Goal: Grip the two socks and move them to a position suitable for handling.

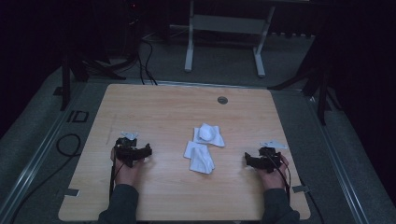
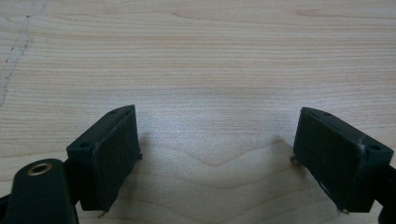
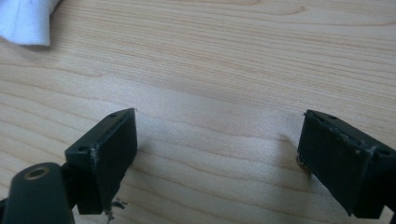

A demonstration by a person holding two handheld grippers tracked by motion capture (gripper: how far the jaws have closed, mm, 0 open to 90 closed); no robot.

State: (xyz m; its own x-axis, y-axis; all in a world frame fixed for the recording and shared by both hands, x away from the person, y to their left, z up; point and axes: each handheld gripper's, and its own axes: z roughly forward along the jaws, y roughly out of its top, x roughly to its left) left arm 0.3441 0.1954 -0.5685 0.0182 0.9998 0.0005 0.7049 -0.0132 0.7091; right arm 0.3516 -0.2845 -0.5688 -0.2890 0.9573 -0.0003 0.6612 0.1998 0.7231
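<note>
Two crumpled white cloths (image 1: 204,148) lie in the middle of the high view, on the pale wood-grain table (image 1: 168,112). One piece sits higher in the frame with a rounded bump in it; the other lies just below and to the left of it, touching or overlapping it. Together they run on a slight diagonal, from lower left to upper right.

The left gripper (image 1: 133,151) rests low on the table at the left of the high view, held by a hand coming in from the bottom edge. In the left gripper view its two black padded jaws stand wide apart with nothing between them, only bare wood ahead. The right gripper (image 1: 263,158) sits at the right of the high view, also near the table surface. Its jaws are likewise spread wide and empty in the right gripper view, where a corner of white cloth (image 3: 25,21) shows at the upper left of the frame.

So the cloths lie between the two grippers, to the right of the left one and to the left of the right one. The right gripper seems a little nearer to the lower piece, though the gap looks close to even. Either one would probably have to travel inward toward the centre to reach the fabric.

The table is otherwise bare, save a small round grey grommet (image 1: 222,100) near its far edge. Beyond it the room is dark, with a white metal frame (image 1: 224,37) standing on grey floor and black cables trailing at the upper left.
</note>
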